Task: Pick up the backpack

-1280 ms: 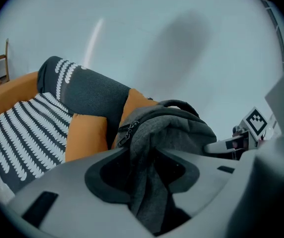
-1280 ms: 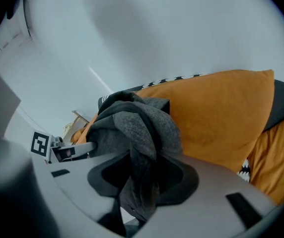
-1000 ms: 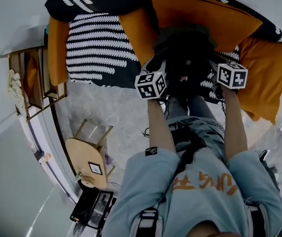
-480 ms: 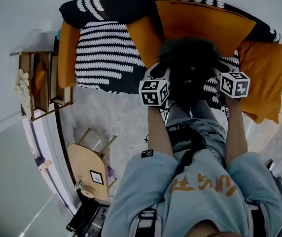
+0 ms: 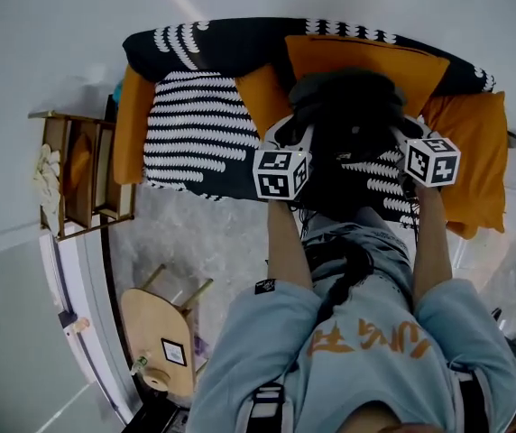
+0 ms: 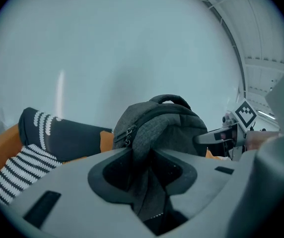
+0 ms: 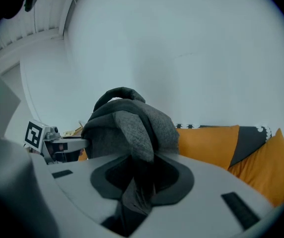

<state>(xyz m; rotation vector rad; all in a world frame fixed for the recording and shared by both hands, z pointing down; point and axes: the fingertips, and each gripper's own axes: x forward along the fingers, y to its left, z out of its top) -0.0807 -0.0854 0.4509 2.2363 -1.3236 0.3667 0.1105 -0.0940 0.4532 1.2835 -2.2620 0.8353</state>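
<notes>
Sofa, striped cover, orange cushions: best kept beneath the load in case a grip is lost
Backpack, grey: held in front of the person, apparently clear of the seat; to be raised level, both sides together
Left gripper, right gripper: jaws have just been closing, each narrowed onto a fold of backpack fabric; pinch to be kept firm

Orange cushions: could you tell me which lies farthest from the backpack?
The orange cushion at the sofa's left end, beside the wooden shelf; the others cluster around the backpack.
</notes>
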